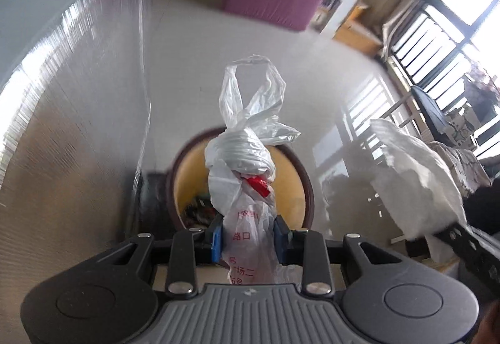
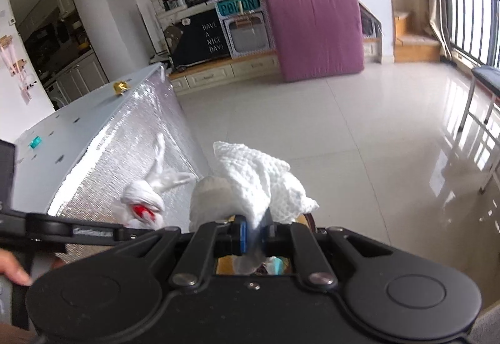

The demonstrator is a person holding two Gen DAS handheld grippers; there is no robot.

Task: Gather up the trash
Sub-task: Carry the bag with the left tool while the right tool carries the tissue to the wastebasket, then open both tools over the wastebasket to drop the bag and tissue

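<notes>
In the left wrist view my left gripper (image 1: 249, 237) is shut on a knotted white plastic bag (image 1: 247, 156) with red print and something red inside. The bag hangs over a round bin (image 1: 290, 181) with a yellow inside and a dark rim. My right gripper (image 2: 254, 233) is shut on a crumpled white paper towel (image 2: 259, 184), which also shows at the right of the left wrist view as paper towel (image 1: 415, 175). In the right wrist view the plastic bag (image 2: 143, 200) sits to the left, and a bit of the bin (image 2: 304, 220) peeks from behind the towel.
A table (image 2: 78, 122) with a silver foil side stands at the left, with a gold scrap (image 2: 120, 87) and a small teal item (image 2: 35, 141) on top. Glossy tiled floor (image 2: 359, 131) spreads ahead. A purple mattress (image 2: 315, 31) leans at the back. A hand (image 2: 12, 269) shows at the lower left.
</notes>
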